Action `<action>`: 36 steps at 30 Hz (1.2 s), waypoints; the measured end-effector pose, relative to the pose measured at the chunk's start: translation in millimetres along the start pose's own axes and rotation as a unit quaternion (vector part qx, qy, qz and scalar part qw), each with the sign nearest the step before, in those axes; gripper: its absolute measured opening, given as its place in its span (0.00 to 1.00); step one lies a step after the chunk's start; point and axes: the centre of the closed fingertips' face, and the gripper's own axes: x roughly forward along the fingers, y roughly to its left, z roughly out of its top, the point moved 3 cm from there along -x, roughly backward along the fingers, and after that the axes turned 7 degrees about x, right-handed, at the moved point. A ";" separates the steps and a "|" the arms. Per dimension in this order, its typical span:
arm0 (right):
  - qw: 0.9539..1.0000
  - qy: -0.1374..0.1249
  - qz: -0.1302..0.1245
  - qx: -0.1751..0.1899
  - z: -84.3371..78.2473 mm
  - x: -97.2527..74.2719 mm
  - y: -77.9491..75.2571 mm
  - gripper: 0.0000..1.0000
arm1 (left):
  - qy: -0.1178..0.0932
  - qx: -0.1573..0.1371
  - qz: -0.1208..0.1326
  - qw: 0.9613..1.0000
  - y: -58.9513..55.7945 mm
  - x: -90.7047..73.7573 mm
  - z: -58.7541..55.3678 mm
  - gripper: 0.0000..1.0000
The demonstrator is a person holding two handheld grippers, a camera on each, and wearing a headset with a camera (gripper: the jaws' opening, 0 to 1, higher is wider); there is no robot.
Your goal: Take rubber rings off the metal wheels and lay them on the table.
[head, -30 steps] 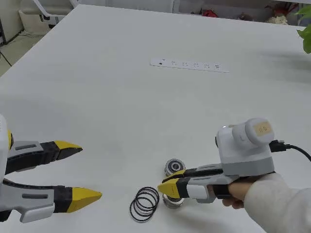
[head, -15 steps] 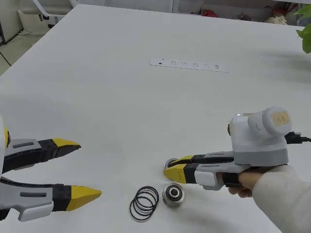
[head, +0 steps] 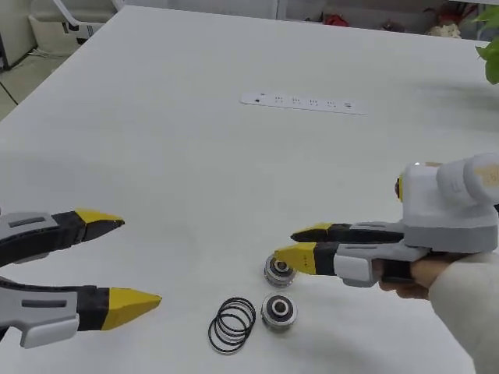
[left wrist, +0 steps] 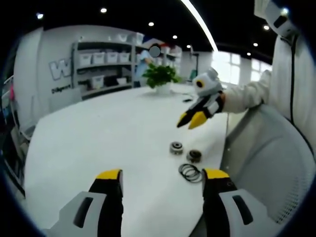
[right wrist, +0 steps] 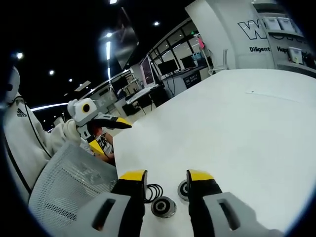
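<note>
- Where the table [head: 195,156] is seen from the head view, the rubber rings [head: 232,325] are found as a small heap of thin black loops, overlapped and laid flat near its front edge.
- Two metal wheels are set by them: the near wheel [head: 278,310] just beside the heap and the far wheel [head: 278,269] a little behind it. Both are small silver discs with dark centres.
- Whether a ring is seated on either wheel cannot be made out, as they are too small.
- The right tool [head: 287,244] is held raised near the far wheel, with its yellow-tipped jaws slightly parted and nothing gripped.
- The left tool [head: 140,261] is spread wide and empty, well apart to the left of the rings, and its body is cut off by the picture's edge.
- From the right gripper view, the far wheel [right wrist: 182,190] is partly hidden behind one jaw.
- A white power strip [head: 304,104] is laid far back on the table, its sockets blurred.
</note>
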 end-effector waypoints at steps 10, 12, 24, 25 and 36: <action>0.999 -0.049 0.002 -0.004 16.6 -22.8 3.0 0.45 | -0.010 -0.001 0.011 1.000 1.3 -4.1 5.2 0.71; 0.998 -0.057 0.000 -0.006 18.2 -27.6 3.8 0.48 | -0.011 0.000 0.012 1.000 0.9 -4.6 5.6 0.72; 0.996 -0.057 -0.010 -0.061 13.5 -44.0 12.1 0.69 | -0.028 0.002 0.022 0.999 -0.8 -10.0 8.0 0.79; 0.996 -0.056 -0.010 -0.067 11.9 -45.6 12.9 0.71 | -0.029 0.003 0.022 0.999 -0.9 -10.3 8.3 0.80; 0.995 -0.027 -0.028 -0.093 -14.1 -60.8 7.6 0.92 | -0.027 0.001 0.024 0.999 -4.3 -11.8 4.3 0.88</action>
